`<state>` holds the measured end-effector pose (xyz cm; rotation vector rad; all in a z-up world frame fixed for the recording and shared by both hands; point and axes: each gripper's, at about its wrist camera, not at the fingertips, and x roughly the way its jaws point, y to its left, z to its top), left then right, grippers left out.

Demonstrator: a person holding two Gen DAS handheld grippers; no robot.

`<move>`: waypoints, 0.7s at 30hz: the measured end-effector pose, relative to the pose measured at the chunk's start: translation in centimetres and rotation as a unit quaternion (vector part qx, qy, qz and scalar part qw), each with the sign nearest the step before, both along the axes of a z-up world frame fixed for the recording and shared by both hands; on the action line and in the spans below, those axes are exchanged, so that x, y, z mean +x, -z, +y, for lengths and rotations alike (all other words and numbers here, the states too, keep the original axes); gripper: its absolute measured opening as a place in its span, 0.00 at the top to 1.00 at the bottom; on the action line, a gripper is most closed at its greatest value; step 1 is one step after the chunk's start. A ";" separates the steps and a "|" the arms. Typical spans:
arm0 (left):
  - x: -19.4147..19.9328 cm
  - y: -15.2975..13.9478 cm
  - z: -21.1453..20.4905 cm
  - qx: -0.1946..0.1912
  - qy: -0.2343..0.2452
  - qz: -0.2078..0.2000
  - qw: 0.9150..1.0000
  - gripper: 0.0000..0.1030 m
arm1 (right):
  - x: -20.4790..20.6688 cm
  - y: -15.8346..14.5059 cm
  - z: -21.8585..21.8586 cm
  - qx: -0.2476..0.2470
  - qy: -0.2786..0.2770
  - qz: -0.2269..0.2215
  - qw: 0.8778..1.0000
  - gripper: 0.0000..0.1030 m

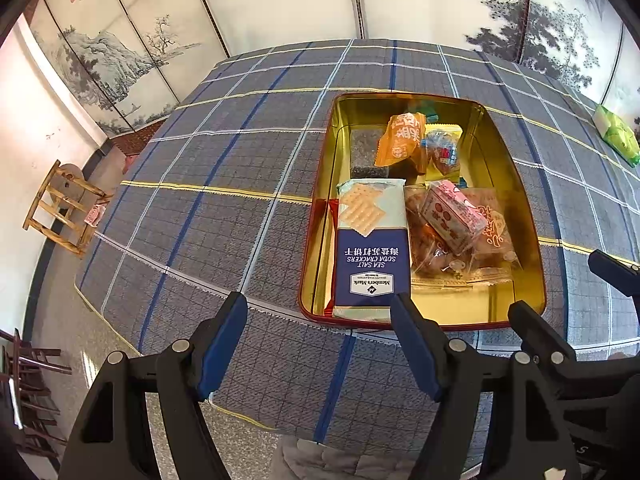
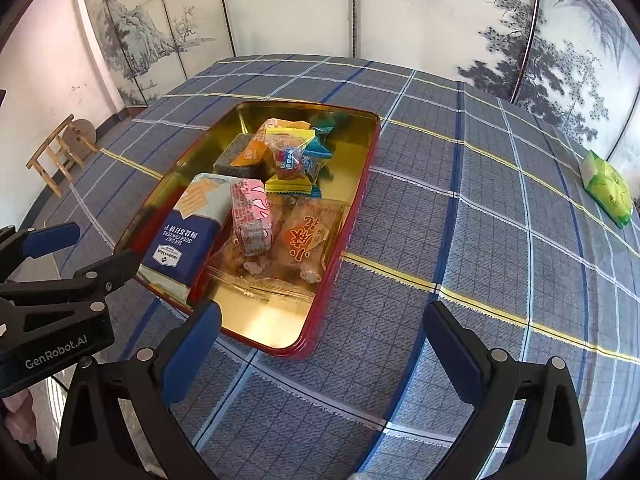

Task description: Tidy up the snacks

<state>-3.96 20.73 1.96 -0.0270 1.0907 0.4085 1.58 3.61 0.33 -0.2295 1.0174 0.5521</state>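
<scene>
Snack sorting near completion: the gold-lined tin (image 2: 360, 168) on the checked table (image 2: 460, 240) holds the cracker pack (image 1: 374, 248) and other snacks, one green packet (image 2: 608, 188) remains outside at the far right edge, and left gripper (image 1: 320, 344) and right gripper (image 2: 324, 352) hover wide and empty.

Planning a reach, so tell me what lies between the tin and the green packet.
Only bare plaid tablecloth lies between the tin and green packet, clearest in the right wrist view.

Ink-landscape folding screen (image 1: 120, 52) behind plaid-clothed table (image 1: 224, 208); wooden stool (image 1: 64, 208) on floor.
</scene>
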 end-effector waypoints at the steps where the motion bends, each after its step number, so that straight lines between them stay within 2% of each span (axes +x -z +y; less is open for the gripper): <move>1: 0.0 0.0 0.0 0.001 0.000 0.000 1.000 0.30 | 0.0 0.0 0.1 0.001 -0.001 0.001 1.000 0.02; 21: 0.4 -0.4 0.2 -0.001 0.000 -0.004 1.000 0.30 | -0.2 0.6 0.6 -0.002 -0.015 0.019 1.000 0.02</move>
